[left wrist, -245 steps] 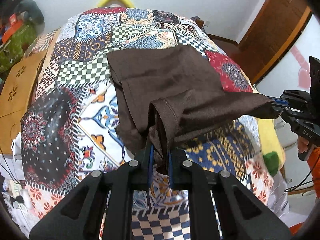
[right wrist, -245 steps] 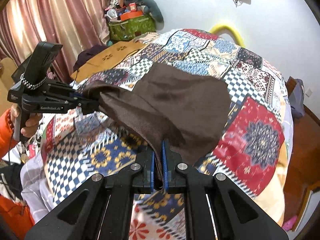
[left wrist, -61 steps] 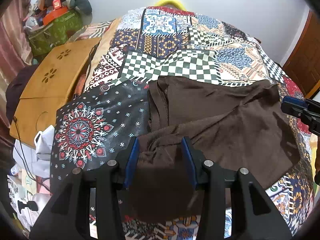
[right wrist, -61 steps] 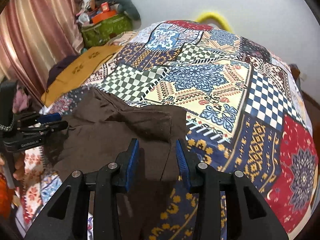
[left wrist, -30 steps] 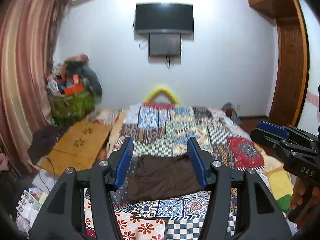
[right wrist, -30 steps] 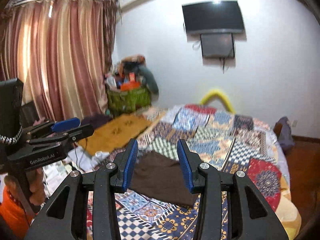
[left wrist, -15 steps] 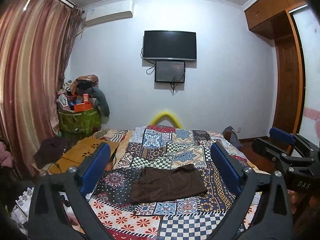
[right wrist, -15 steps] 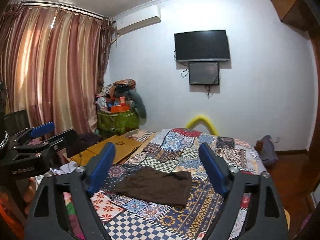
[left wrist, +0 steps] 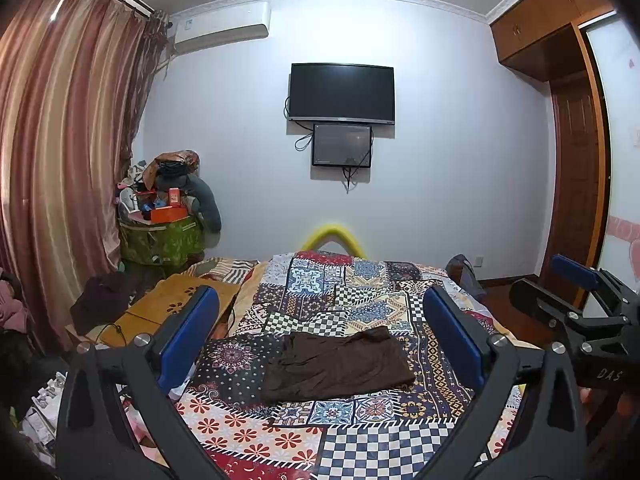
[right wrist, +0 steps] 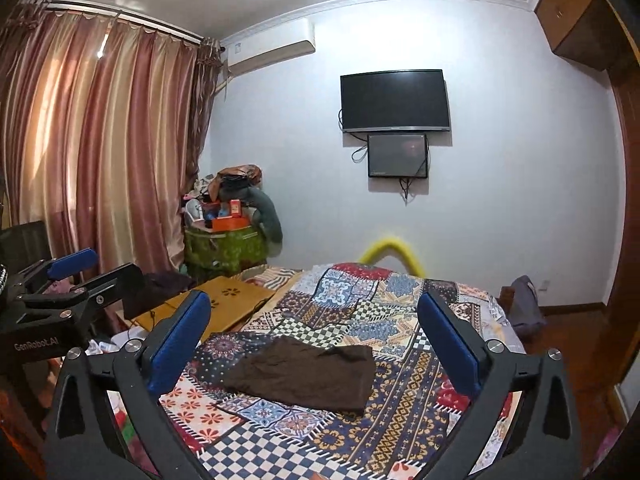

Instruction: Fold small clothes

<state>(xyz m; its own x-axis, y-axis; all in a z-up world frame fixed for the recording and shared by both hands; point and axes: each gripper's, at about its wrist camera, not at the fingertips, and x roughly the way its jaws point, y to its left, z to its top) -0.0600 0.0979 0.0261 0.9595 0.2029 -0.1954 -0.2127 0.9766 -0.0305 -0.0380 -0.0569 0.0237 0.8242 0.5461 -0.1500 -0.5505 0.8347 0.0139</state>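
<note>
A dark brown garment (left wrist: pixel 338 362) lies folded flat on the patchwork bedspread (left wrist: pixel 360 288); it also shows in the right wrist view (right wrist: pixel 304 374). My left gripper (left wrist: pixel 320 320) is wide open and empty, held well back from the bed and above it. My right gripper (right wrist: pixel 316 322) is also wide open and empty, equally far back. The right gripper shows at the right edge of the left wrist view (left wrist: pixel 576 300), and the left gripper at the left edge of the right wrist view (right wrist: pixel 76 276).
A wooden lap table (left wrist: pixel 172 304) leans at the bed's left side. A green bag piled with clutter (left wrist: pixel 164 236) stands by the curtain (left wrist: pixel 60 160). A TV (left wrist: pixel 342 94) hangs on the far wall. A wooden door (left wrist: pixel 576 200) is at the right.
Both grippers let go of the garment, opened wide and drew back and up from the bed. The garment now lies folded on the bedspread.
</note>
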